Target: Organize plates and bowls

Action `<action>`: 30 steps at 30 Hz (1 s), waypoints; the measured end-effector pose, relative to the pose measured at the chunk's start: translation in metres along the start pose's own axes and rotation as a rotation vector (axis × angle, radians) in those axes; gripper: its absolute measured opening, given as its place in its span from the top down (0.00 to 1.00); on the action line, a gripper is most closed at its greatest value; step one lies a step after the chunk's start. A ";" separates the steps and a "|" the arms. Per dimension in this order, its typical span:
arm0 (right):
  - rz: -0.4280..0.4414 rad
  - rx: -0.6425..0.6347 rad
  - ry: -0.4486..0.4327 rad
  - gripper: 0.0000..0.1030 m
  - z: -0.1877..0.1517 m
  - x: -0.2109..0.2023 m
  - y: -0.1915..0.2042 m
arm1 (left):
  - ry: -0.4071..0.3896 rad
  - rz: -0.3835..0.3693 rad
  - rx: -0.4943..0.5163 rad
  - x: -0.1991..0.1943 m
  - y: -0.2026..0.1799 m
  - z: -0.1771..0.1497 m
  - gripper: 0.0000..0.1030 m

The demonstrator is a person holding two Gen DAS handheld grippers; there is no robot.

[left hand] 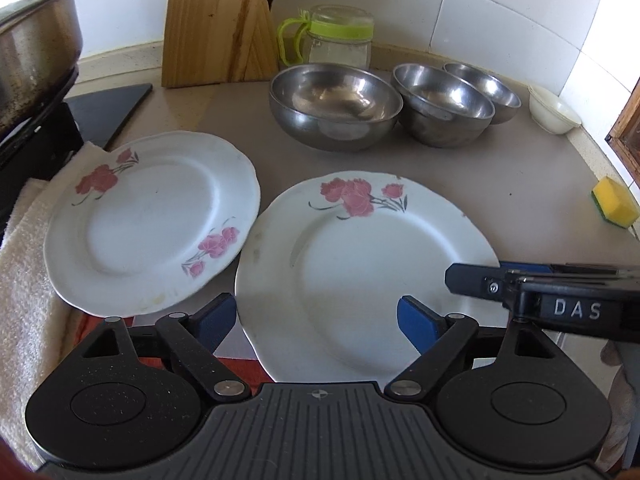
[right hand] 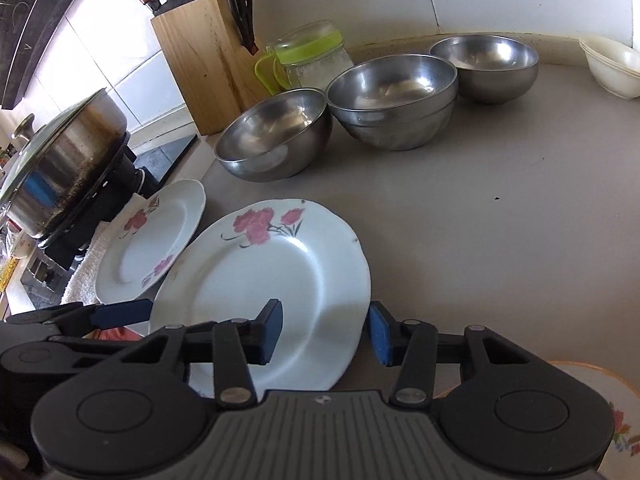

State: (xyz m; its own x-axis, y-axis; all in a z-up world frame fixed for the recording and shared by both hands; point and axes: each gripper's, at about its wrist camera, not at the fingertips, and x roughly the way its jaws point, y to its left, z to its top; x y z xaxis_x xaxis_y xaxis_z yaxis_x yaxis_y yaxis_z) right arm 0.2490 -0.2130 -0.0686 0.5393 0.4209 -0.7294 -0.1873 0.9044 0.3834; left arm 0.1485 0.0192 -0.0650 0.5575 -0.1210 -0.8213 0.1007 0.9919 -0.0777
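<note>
Two white plates with pink flowers lie on the counter. The nearer plate [left hand: 360, 272] [right hand: 256, 292] lies flat in front of both grippers. The second plate [left hand: 148, 220] [right hand: 150, 240] rests tilted on a white towel to its left. My left gripper [left hand: 316, 320] is open over the near plate's front edge. My right gripper [right hand: 326, 332] is open, its jaws straddling that plate's right rim; it also shows in the left wrist view [left hand: 472, 280]. Three steel bowls [left hand: 334, 104] [right hand: 276, 140] stand in a row behind.
A wooden knife block [left hand: 218, 24] and a green-lidded glass jar [left hand: 338, 36] stand at the back. A pot [right hand: 60, 176] sits on the stove at left. Stacked cream bowls [right hand: 612, 66] are at the far right, a yellow sponge [left hand: 614, 200] beside them. Another patterned plate [right hand: 612, 412] lies near right.
</note>
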 end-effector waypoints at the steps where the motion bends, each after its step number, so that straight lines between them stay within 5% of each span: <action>1: 0.004 0.005 0.000 0.53 0.000 0.000 -0.001 | 0.011 -0.007 -0.001 0.003 0.001 0.000 0.12; 23: -0.017 0.003 0.012 0.55 -0.007 -0.020 -0.014 | 0.021 -0.056 0.064 0.011 -0.012 0.004 0.17; 30: -0.024 -0.027 -0.011 0.52 -0.008 -0.016 -0.011 | -0.003 -0.071 0.115 0.023 -0.012 0.010 0.08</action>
State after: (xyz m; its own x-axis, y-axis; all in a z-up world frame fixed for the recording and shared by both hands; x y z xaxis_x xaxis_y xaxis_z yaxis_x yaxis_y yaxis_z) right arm 0.2355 -0.2296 -0.0659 0.5531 0.3984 -0.7317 -0.1960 0.9158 0.3505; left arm 0.1682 0.0044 -0.0770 0.5480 -0.1911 -0.8144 0.2334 0.9698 -0.0705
